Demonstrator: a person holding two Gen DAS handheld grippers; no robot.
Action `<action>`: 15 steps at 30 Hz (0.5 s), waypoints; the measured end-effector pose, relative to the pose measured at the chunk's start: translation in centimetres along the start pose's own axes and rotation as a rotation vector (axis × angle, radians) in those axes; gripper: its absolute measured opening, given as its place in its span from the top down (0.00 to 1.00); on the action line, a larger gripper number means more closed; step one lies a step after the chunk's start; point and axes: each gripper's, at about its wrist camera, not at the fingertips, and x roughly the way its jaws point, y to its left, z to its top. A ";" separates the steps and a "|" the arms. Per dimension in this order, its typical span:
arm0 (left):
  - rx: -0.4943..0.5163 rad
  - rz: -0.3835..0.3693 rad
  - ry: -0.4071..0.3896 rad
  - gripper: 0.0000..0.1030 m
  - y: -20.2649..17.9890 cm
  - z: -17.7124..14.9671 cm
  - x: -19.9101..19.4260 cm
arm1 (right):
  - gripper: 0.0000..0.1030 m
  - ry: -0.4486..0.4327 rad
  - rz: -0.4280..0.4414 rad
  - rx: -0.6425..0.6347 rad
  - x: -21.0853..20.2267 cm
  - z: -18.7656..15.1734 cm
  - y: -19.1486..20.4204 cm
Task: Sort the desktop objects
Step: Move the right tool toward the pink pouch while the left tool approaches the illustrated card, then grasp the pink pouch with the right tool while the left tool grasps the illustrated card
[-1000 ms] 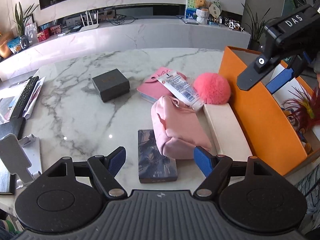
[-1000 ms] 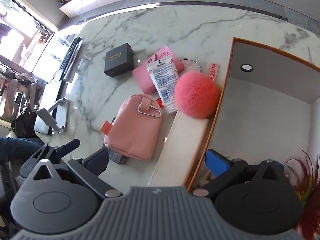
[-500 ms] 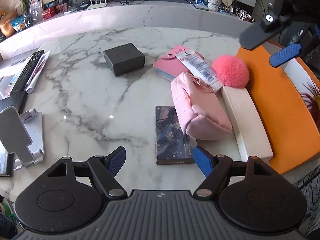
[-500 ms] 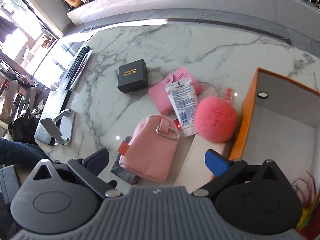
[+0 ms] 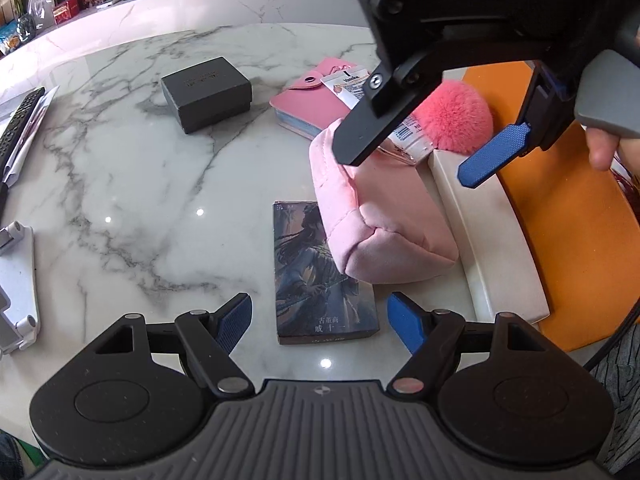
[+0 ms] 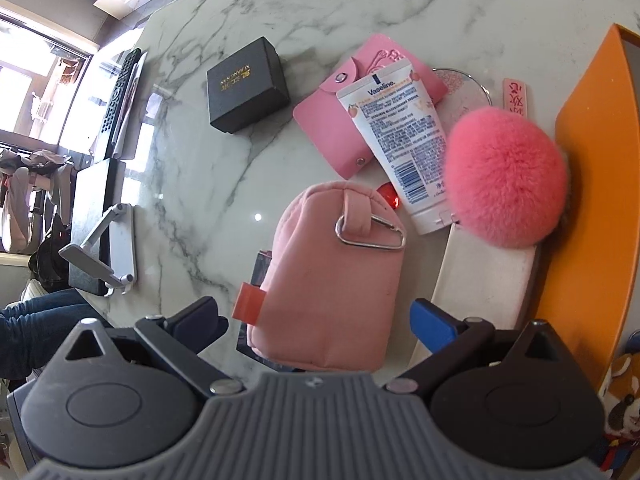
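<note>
A pink pouch (image 5: 384, 216) lies on the marble table, partly over a dark card box (image 5: 320, 276). Beyond it are a pink wallet (image 5: 308, 100), a Vaseline tube (image 6: 400, 136) and a pink pompom (image 5: 460, 116). A cream case (image 5: 492, 240) lies against the orange box (image 5: 568, 216). My left gripper (image 5: 320, 320) is open and empty, low over the card box. My right gripper (image 5: 412, 160) is open and empty, above the pouch; in its own view (image 6: 316, 320) the pouch (image 6: 336, 276) lies between its fingers.
A black gift box (image 5: 206, 94) sits at the table's middle left. A remote (image 5: 18, 128) and a white phone stand (image 5: 16, 284) lie at the left edge. A small mirror (image 6: 460, 88) and a pink tag (image 6: 516, 96) lie behind the tube.
My right gripper has come down and left from the orange box to over the pouch. My left gripper has moved forward and lower toward the card box.
</note>
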 end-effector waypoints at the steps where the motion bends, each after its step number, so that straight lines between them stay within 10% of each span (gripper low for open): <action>1: 0.007 0.002 0.003 0.14 -0.2 0.1 0.2 | 0.01 0.005 -0.002 0.002 0.3 0.1 -0.1; 15: 0.025 0.075 0.054 0.15 -1.0 1.2 2.5 | 0.01 0.034 -0.002 -0.011 1.8 1.4 -0.6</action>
